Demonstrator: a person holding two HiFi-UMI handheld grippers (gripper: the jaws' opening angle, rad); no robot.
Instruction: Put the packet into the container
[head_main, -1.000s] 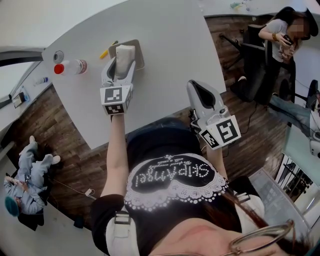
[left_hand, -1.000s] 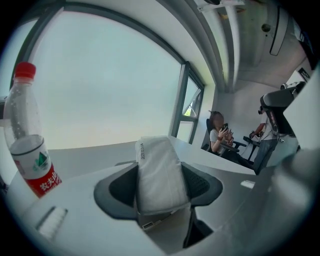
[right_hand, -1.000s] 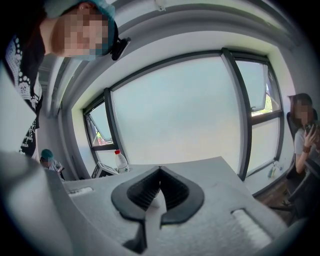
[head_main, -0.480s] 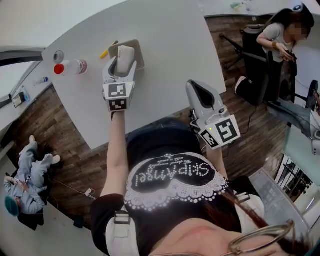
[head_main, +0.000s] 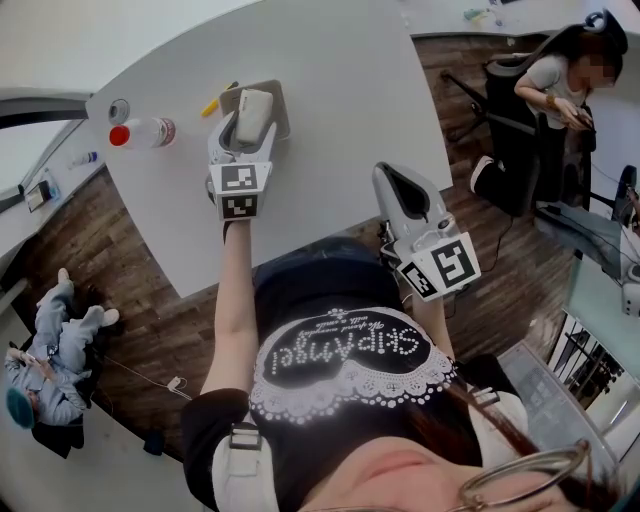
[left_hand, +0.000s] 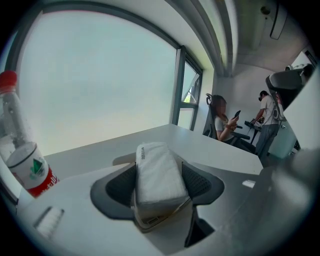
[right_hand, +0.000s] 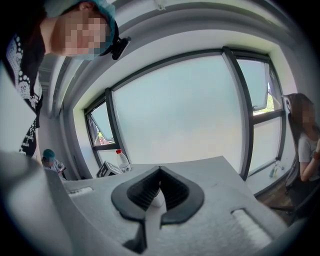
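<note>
Packet (head_main: 252, 103) looks light, soft and squishy, so pinch its long sides mid-length. It's lying in the container (head_main: 281, 113) at the table's (head_main: 340, 80) 11 o'clock. Left gripper (head_main: 241, 130) is opening around it, and the right gripper (right_hand: 159, 172) is pinched together.

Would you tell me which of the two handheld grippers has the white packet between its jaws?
The left gripper: its jaws are opening, with the white packet between them over the tan container. The right gripper has its jaws together, with no packet.
</note>
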